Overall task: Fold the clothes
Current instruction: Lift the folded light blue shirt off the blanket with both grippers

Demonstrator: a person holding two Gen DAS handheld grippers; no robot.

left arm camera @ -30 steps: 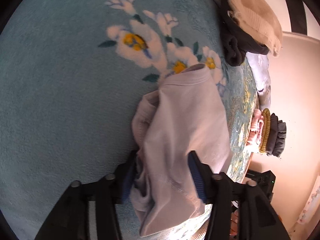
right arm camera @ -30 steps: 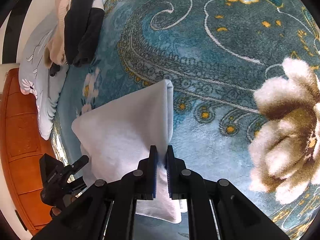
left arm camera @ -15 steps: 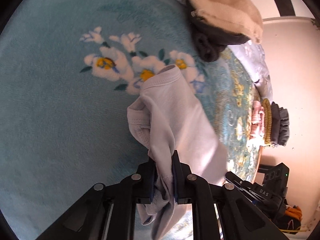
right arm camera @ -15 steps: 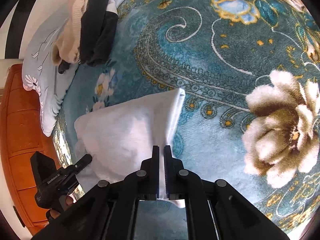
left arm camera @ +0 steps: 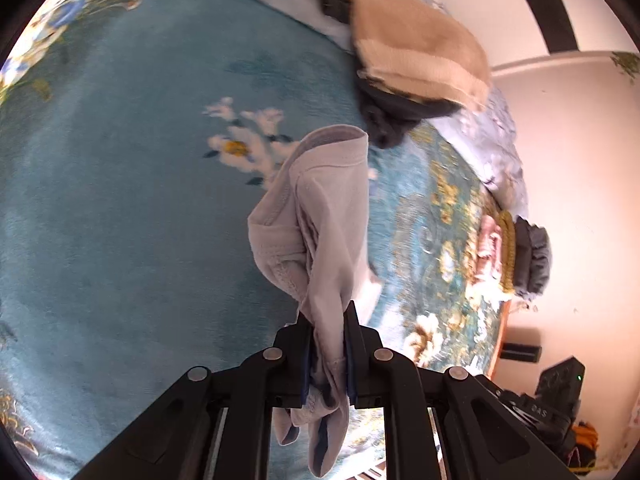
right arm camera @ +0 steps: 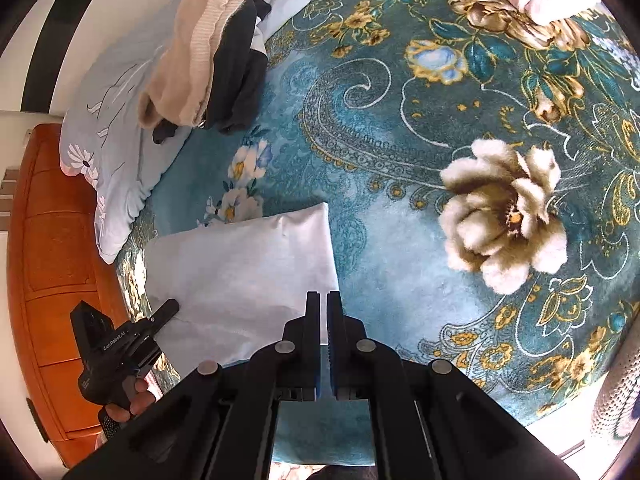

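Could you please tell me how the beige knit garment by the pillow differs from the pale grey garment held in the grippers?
The beige knit garment lies heaped on dark clothes, untouched; the pale grey garment is clamped by the left hand-held gripper and right hand-held gripper. The beige one looks thick and ribbed, the grey one thin and smooth. Both are over the teal floral blanket.
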